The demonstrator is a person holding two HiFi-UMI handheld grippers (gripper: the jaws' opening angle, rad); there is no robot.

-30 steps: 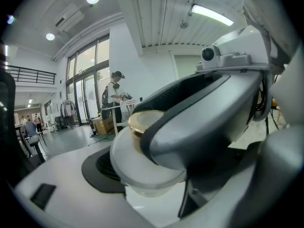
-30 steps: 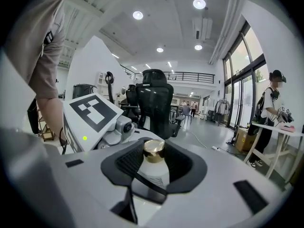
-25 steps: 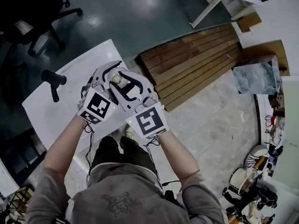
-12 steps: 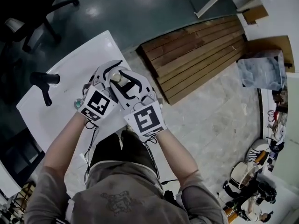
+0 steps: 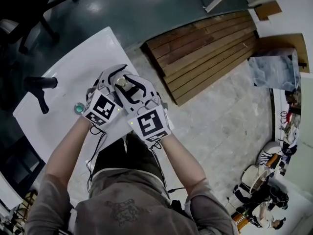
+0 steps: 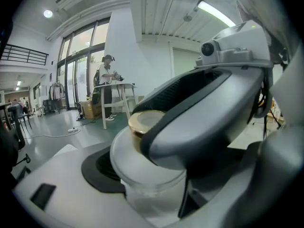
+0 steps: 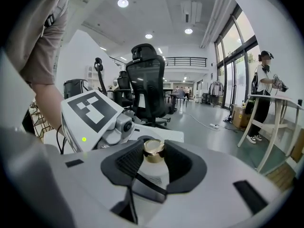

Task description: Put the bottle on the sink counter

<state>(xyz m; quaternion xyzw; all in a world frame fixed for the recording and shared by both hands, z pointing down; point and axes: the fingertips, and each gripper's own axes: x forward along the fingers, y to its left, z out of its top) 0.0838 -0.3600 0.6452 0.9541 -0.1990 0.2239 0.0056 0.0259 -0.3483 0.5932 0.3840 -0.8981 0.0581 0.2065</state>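
A clear bottle (image 5: 122, 82) with a gold cap (image 7: 154, 148) is held upright above the white table (image 5: 63, 82), between both grippers. My left gripper (image 5: 114, 78) comes at it from the left. In the left gripper view its black pad (image 6: 97, 167) lies against the bottle's body (image 6: 149, 179). From the right, my right gripper (image 5: 128, 85) is shut on the bottle near the neck, with a black pad (image 7: 127, 164) on each side of the cap. One of its grey jaws crosses over the bottle in the left gripper view. The lower part of the bottle is hidden.
On the table lie a black handle-shaped object (image 5: 39, 86) and a small teal round thing (image 5: 79, 107). A stack of wooden planks (image 5: 205, 53) lies on the floor to the right. An office chair (image 7: 148, 87) stands beyond the table, and a person (image 7: 263, 91) stands at a far table.
Both grippers stay closed together round the bottle. The table and black object have slid left and down in the head view, and the teal thing has come into sight beside the left gripper.
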